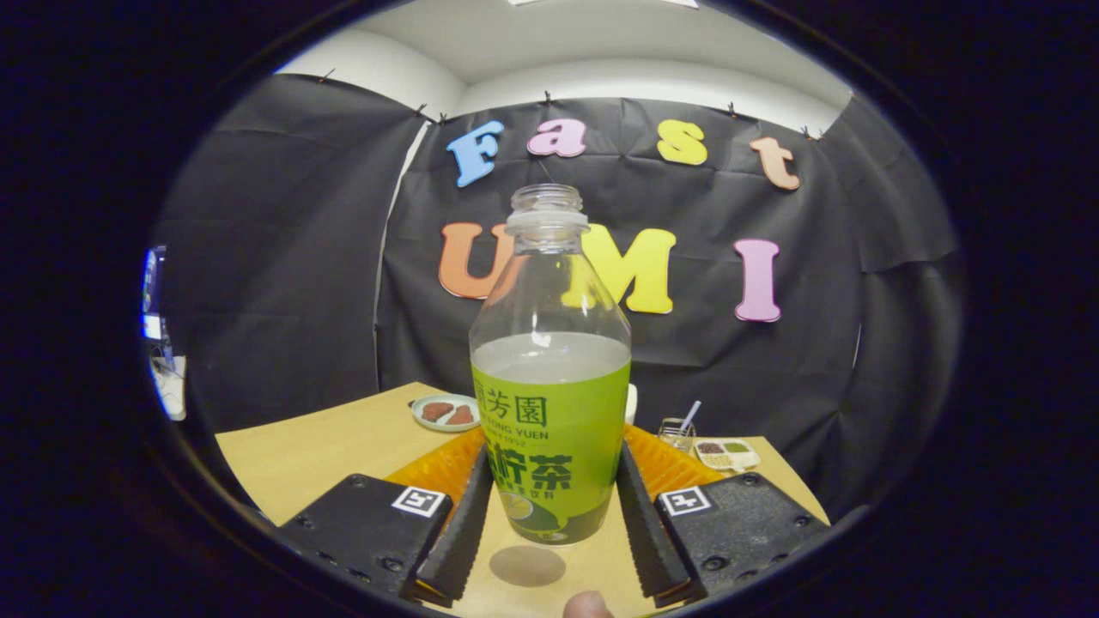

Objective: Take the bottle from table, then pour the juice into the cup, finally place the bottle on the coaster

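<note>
The gripper [549,515] pinched the bottle [549,378] between its two fingers [459,524], one pressed on each side of the green label, low on the body. The bottle stood upright, uncapped, and looked lifted clear of the table [326,446]: a round shadow [527,566] lay on the wood beneath its base. Pale liquid filled it roughly to the top of the label.

The step in hand appeared to be carrying the bottle toward the pour. With no cap on, it called for keeping the bottle vertical while it travelled and holding the pinch firm, since the smooth label could slip. Tilting was best begun only once the mouth stood over the cup, and then slowly.

The bottle blocked much of what lay straight ahead. A small clear glass [676,433] with a straw or stirrer in it stood beyond the right finger and was possibly the cup, though it was too small to be sure. Just beside it sat a divided dish [726,453], and beyond the left finger a small plate [445,413] with two brownish pieces. No coaster could be picked out. A rounded pinkish shape [588,605], probably a fingertip, was cut off below the fingers.
</note>
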`<state>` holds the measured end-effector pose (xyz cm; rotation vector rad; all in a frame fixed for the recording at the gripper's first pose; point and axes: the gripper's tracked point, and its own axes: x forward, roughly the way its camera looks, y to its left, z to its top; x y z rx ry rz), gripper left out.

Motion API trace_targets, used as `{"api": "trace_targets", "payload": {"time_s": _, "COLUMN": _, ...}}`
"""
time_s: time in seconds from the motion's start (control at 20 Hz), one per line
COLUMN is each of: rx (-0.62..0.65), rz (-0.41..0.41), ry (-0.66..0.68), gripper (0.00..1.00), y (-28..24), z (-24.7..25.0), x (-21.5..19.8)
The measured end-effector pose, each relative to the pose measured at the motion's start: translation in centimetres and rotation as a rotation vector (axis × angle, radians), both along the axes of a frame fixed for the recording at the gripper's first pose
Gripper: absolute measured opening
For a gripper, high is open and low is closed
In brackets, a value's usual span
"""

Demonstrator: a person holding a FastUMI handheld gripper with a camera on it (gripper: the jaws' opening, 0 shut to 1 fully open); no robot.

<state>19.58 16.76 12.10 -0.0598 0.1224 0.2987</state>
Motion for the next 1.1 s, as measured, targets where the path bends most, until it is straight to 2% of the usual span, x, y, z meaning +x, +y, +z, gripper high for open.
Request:
{"api": "trace_targets", "payload": {"time_s": 0.35, "rx": -0.018, "rz": 0.024, "ry": 0.052, "gripper": 0.77, "y": 1.9, "z": -7.0, "x": 1.5}}
{"api": "trace_targets", "payload": {"time_s": 0.7, "rx": 0.034, "rz": 0.051, "ry": 0.142, "gripper": 0.77, "y": 2.8, "z": -13.6, "x": 2.6}}
{"api": "trace_targets", "payload": {"time_s": 1.1, "rx": 0.035, "rz": 0.017, "ry": 0.2, "gripper": 0.79, "y": 2.1, "z": -18.3, "x": 4.4}}
